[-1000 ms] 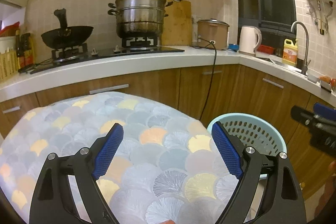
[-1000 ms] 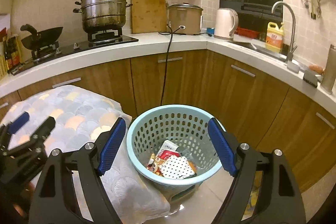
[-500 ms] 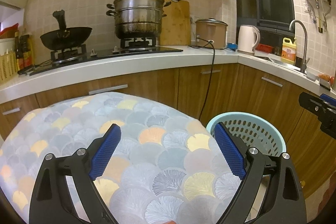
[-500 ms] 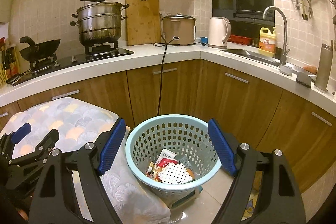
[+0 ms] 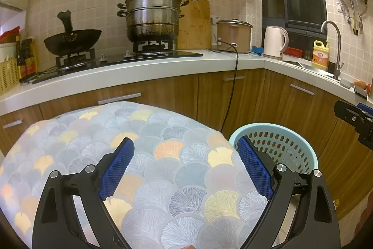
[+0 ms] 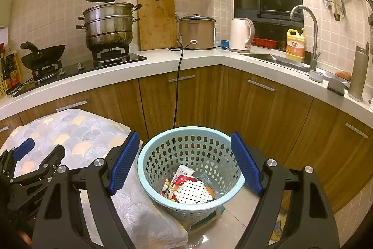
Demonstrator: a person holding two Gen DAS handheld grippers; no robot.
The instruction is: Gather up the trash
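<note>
While agape, tool (image 6: 184, 161) above basket (image 6: 149, 155).

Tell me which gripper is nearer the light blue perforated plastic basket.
Right. The right gripper hangs open just above the light blue perforated plastic basket; the left gripper is open over the scallop-patterned tablecloth beside it.

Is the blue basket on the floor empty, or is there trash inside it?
Not empty. The basket holds wrappers over its bottom, well below the rim.

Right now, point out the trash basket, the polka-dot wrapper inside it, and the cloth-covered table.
trash basket (image 6: 149, 153): right wrist view, on its left rim.
polka-dot wrapper (image 6: 193, 191): right wrist view, on its middle.
cloth-covered table (image 5: 163, 132): left wrist view, on the bare cloth top.
</note>
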